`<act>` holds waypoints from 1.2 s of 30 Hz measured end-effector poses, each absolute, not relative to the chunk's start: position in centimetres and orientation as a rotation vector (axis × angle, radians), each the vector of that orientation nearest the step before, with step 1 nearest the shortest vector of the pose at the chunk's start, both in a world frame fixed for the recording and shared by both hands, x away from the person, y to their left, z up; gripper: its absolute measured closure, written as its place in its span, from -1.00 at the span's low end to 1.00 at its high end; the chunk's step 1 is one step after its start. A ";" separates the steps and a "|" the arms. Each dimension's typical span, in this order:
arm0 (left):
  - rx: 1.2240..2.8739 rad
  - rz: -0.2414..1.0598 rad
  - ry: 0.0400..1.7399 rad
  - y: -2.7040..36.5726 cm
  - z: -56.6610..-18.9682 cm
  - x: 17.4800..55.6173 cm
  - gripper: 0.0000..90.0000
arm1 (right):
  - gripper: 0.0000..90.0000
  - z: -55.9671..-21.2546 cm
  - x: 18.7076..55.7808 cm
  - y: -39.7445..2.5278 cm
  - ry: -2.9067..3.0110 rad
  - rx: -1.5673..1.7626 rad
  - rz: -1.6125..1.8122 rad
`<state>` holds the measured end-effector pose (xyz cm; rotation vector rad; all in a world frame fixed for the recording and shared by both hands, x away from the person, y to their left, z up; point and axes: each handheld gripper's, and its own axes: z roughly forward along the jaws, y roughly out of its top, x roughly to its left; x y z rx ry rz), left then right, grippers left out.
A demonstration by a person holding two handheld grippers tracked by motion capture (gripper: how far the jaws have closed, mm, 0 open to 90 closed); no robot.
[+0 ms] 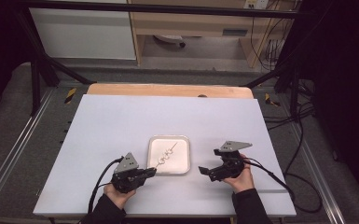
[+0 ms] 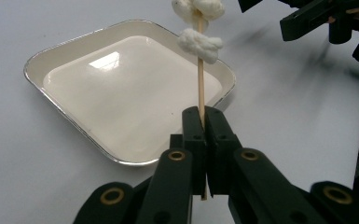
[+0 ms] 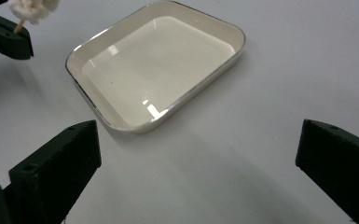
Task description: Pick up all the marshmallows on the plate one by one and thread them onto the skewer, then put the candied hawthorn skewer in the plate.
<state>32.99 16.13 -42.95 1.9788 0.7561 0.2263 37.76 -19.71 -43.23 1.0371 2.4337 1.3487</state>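
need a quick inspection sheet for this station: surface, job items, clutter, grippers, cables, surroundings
Surface: white board on a wooden table, unmarked.
Job's things: skewer with white pieces threaded on it, held over the tray; nothing lies in the tray.
Clutter: nothing seen.
Grippers: left gripper shut on the skewer's lower end; right gripper open wide, right of the tray, holding nothing.
Cables: one trails from each gripper toward the person; the right cable runs over the board's near right corner; more cables on the floor at right.
Surroundings: black frame posts, wooden shelving behind, grey floor.
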 end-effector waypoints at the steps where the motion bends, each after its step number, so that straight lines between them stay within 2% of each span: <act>1: 1.981 0.225 0.761 16.1 -43.0 33.0 0.95 | -0.99 -43.4 37.6 -20.0 2.431 1.042 1.341; 15: 1.987 0.222 0.779 16.2 -42.8 33.3 0.95 | -0.99 -45.1 36.1 -23.3 2.406 1.064 1.249; 36: 2.022 0.199 0.841 15.2 -41.3 35.0 0.95 | -0.99 -45.3 35.5 -24.4 2.388 1.055 1.221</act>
